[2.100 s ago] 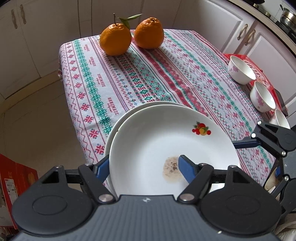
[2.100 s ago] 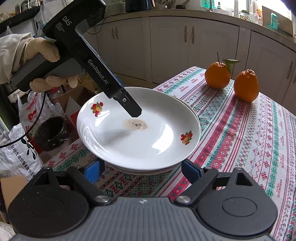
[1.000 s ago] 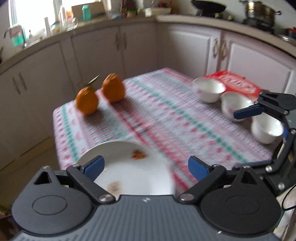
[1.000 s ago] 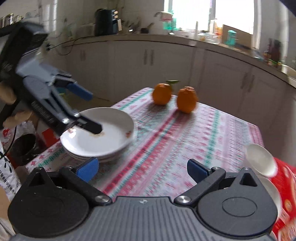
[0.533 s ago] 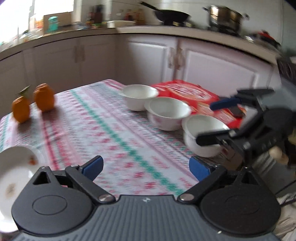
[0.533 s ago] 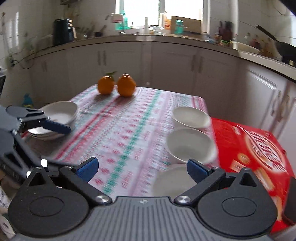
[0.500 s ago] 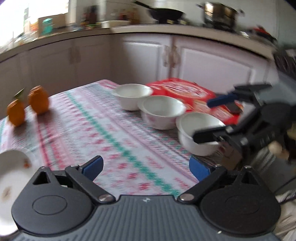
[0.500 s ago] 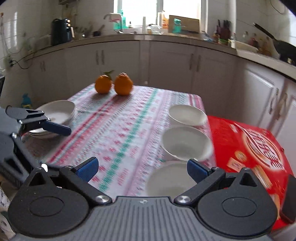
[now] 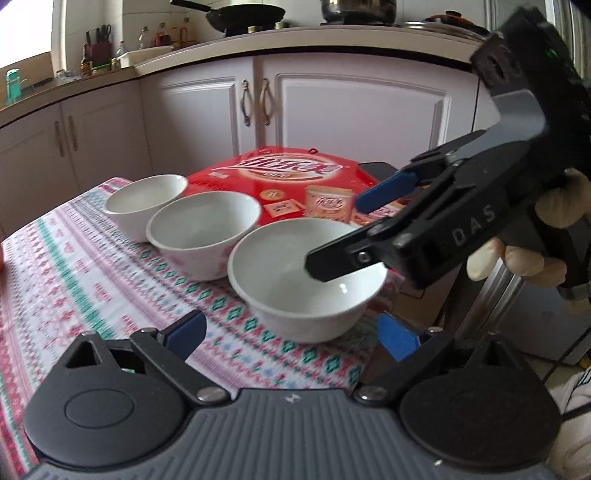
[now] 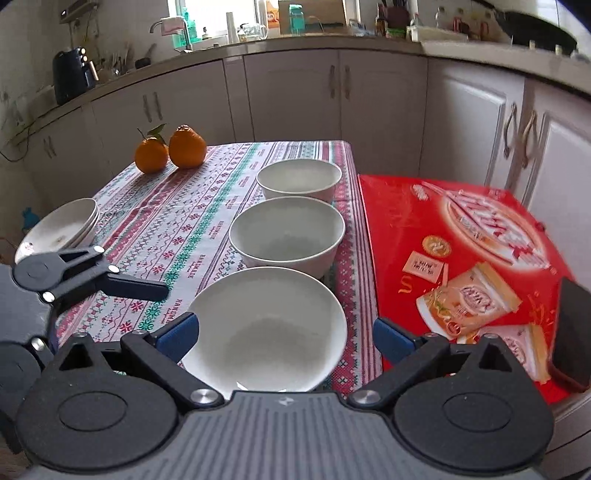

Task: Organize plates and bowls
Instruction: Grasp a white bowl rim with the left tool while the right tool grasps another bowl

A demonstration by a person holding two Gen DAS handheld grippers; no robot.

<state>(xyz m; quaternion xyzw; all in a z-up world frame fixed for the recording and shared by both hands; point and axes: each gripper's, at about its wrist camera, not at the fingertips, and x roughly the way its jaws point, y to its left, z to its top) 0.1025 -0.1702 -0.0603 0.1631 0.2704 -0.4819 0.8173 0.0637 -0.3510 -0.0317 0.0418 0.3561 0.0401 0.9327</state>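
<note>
In a kitchen with white cabinets, three bowls stood in a row along the table (image 10: 177, 221) edge beside a red box (image 10: 461, 236). The right gripper (image 10: 282, 334) was spread around the nearest bowl (image 10: 269, 328), probably to stack it. The left gripper (image 9: 291, 330) waited open; the plates (image 10: 59, 227) sat stacked at the opposite edge.

Soft daylight fills both views, coming from the window (image 10: 236, 14) behind the counter, which is blown out to white. Below it the cabinets turn dim and greyish. Shadows beside the bowls (image 10: 288, 232) are faint. The tablecloth (image 9: 74, 280) in the left view is smeared by motion blur. Fisheye bending curves the counter edges, and both views darken toward their corners
</note>
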